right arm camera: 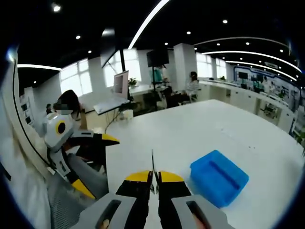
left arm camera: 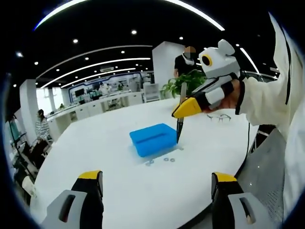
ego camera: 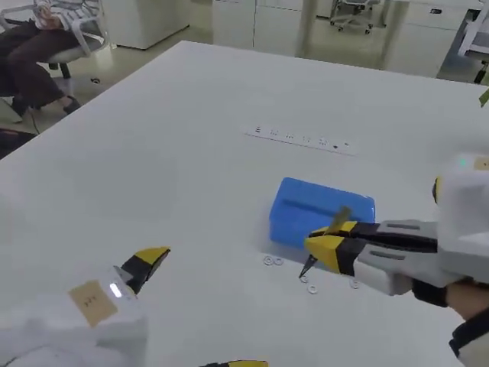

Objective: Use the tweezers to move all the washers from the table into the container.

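Observation:
A blue container (ego camera: 321, 212) lies on the white table (ego camera: 176, 153). Several small metal washers (ego camera: 273, 261) lie on the table just in front of it, seen too in the left gripper view as washers (left arm camera: 164, 160). My right gripper (ego camera: 321, 243) is shut on dark tweezers (ego camera: 307, 266), whose tip hangs just above the washers beside the container's near edge. In its own view the right gripper (right arm camera: 153, 177) pinches the tweezers (right arm camera: 153, 164), with the container (right arm camera: 219, 177) to the right. My left gripper (left arm camera: 156, 175) stands wide open and holds nothing, well short of the container (left arm camera: 153, 138).
A flat row of sockets (ego camera: 302, 140) is set into the table beyond the container. A seated person (ego camera: 30, 46) is off the table's far left corner. Cabinets stand behind the table's far edge. Glasses (left arm camera: 219, 117) lie on the table.

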{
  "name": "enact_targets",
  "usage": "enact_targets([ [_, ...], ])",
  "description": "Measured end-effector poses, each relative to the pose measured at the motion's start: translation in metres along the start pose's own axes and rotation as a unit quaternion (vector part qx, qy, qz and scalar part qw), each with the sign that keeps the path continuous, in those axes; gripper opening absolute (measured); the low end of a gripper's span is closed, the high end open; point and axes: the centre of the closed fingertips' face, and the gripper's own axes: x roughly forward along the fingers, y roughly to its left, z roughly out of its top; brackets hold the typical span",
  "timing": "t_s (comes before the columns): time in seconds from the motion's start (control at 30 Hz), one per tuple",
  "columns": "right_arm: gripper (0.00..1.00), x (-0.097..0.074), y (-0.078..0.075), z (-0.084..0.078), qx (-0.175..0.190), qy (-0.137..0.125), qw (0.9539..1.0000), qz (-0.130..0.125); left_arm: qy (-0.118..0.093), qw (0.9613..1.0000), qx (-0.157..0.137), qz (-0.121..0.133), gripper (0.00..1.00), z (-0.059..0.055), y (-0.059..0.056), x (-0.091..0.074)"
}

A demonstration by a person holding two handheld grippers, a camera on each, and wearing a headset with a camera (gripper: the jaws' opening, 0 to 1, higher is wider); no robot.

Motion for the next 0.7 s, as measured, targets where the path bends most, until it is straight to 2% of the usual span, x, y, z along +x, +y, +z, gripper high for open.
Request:
enact_targets([
  [0.07,0.02,0.005,-0.004,0.0,0.001,-0.002,1.0,-0.001,-0.001,0.9999,0.01,0.01,0.97,-0.004,0.001,0.003],
  [0.2,0.02,0.015,-0.012,-0.001,0.009,-0.002,1.0,-0.004,0.004,0.9998,-0.015,0.008,0.95,-0.014,-0.001,0.008],
  [0.27,0.02,0.02,-0.017,-0.001,0.013,-0.003,0.9999,-0.005,0.012,0.9998,0.0,0.014,0.95,-0.018,0.0,0.01],
  [0.33,0.02,0.025,-0.023,-0.003,0.015,-0.002,0.9998,-0.009,0.028,0.9996,-0.001,0.008,0.94,-0.026,0.001,0.013],
  [0.37,0.02,0.027,-0.026,-0.004,0.016,-0.002,0.9998,-0.011,0.056,0.9983,-0.012,0.001,0.93,-0.035,0.0,0.013],
  [0.4,0.02,0.03,-0.031,-0.006,0.018,-0.003,0.9997,-0.016,0.069,0.9975,-0.013,-0.002,0.92,-0.039,0.0,0.014],
  [0.47,0.02,0.035,-0.038,-0.009,0.029,-0.005,0.9993,-0.022,0.063,0.9979,-0.013,-0.006,0.92,-0.039,-0.001,0.015],
  [0.7,0.03,0.053,-0.054,-0.024,0.04,-0.006,0.9984,-0.039,0.068,0.9975,-0.015,-0.007,0.88,-0.043,0.0,0.016],
])
